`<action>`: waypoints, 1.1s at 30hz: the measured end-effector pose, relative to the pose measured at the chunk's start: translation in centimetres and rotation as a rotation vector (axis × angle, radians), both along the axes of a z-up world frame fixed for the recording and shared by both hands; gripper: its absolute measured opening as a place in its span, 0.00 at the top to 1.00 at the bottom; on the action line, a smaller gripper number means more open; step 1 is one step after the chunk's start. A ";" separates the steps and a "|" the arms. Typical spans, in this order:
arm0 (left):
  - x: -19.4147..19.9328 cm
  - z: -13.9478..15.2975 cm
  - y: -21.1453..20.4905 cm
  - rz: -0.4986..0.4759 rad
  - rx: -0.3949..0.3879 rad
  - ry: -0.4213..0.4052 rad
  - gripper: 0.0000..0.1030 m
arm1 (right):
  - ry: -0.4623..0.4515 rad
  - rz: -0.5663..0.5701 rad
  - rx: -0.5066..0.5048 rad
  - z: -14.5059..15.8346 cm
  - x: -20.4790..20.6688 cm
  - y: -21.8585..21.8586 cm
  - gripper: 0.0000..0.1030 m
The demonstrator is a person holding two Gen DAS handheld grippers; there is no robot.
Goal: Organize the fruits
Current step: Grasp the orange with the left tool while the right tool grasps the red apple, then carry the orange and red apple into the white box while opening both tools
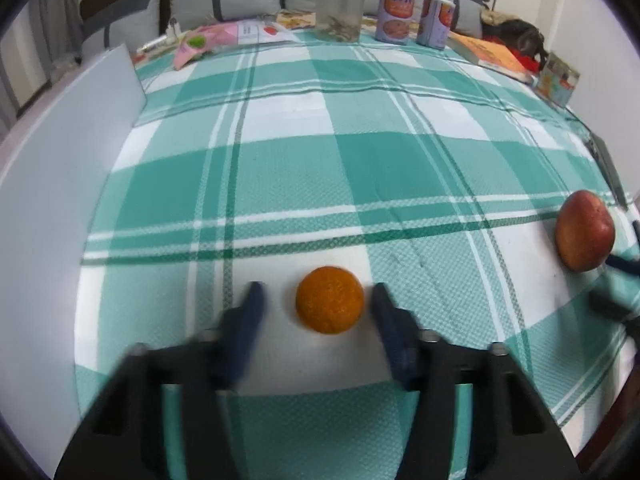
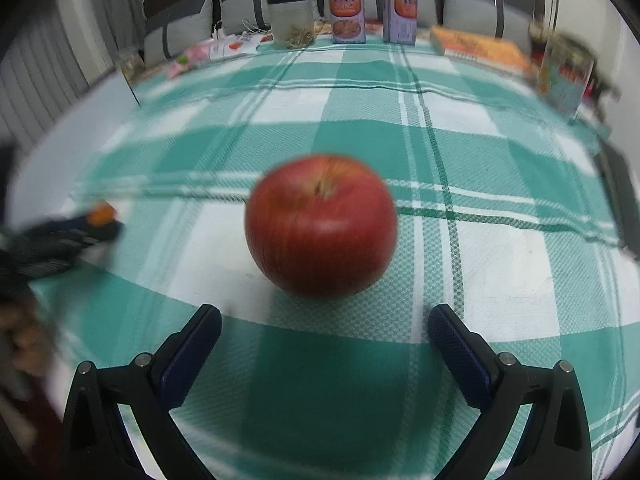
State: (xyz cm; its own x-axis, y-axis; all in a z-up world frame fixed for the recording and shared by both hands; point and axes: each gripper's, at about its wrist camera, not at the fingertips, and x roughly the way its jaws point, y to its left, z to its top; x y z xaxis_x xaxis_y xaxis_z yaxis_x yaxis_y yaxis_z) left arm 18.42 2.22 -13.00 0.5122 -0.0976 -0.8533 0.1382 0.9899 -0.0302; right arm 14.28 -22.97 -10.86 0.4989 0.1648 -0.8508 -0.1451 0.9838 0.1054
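The orange (image 1: 329, 300) lies on the checked tablecloth (image 1: 320, 168) of the table, between the spread fingers of the left gripper (image 1: 318, 300), which touch nothing. It looks firm and rollable, best pinched across its middle. The apple (image 2: 321, 226), smooth, heavier and likely slippery, sits just ahead of the wide-open, empty right gripper (image 2: 324, 320).

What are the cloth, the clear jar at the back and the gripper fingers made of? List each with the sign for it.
Tablecloth: woven fabric, likely cotton; a matte check weave and creases show.
Jar: clear plastic or glass, cannot tell which; see-through wall, dark lid.
Fingers of the right gripper: dark blue pads with a dotted grip texture, probably rubber, on matte black plastic-looking arms.
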 end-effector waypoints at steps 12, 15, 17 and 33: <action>-3.9 4.3 2.5 0.049 -0.160 0.063 0.73 | 0.209 0.119 -0.172 1.1 5.8 3.4 0.33; -7.2 8.6 5.5 0.063 -0.274 0.027 0.73 | 0.184 0.140 -0.052 3.2 5.0 4.4 0.33; -8.8 11.6 8.0 0.083 -0.313 -0.015 0.73 | 0.157 0.192 0.045 6.0 4.7 7.1 0.33; -5.9 5.6 36.1 0.659 -0.241 0.206 0.72 | 0.037 0.791 0.007 11.8 7.6 47.1 0.33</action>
